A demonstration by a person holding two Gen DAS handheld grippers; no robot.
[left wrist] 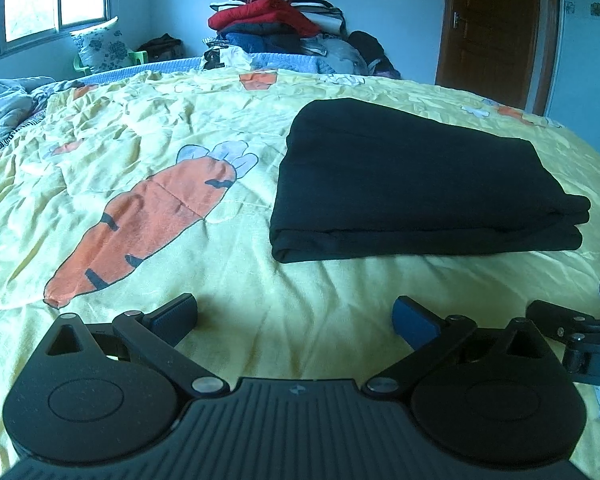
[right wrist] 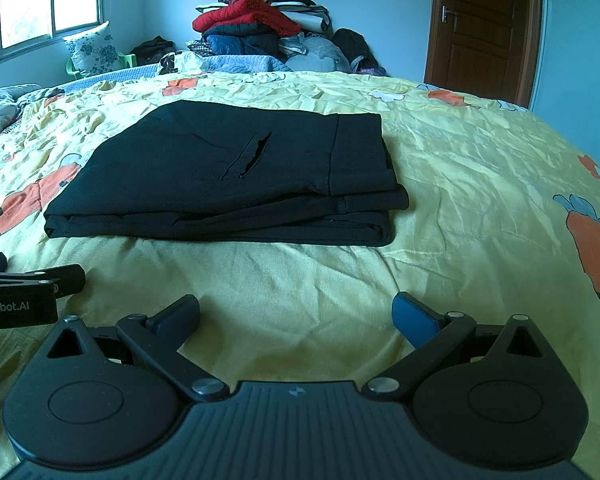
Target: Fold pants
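Black pants (left wrist: 412, 184) lie folded into a flat stack of layers on the yellow bedspread (left wrist: 228, 280). In the right wrist view the pants (right wrist: 228, 176) show a slit pocket and the waistband on the top layer. My left gripper (left wrist: 296, 318) is open, low over the spread, short of the pants' near edge and holding nothing. My right gripper (right wrist: 296, 318) is open too, in front of the pants and apart from them. Each gripper shows at the edge of the other's view: the right gripper (left wrist: 580, 332) and the left gripper (right wrist: 24, 284).
The bedspread has orange carrot prints (left wrist: 148, 220). A rumpled quilt (left wrist: 8, 108) lies at the far left. A tall heap of clothes (left wrist: 276, 24) stands behind the bed, a pillow on a green chair (left wrist: 100, 46) sits under the window, and a brown door (left wrist: 496, 28) is at the right.
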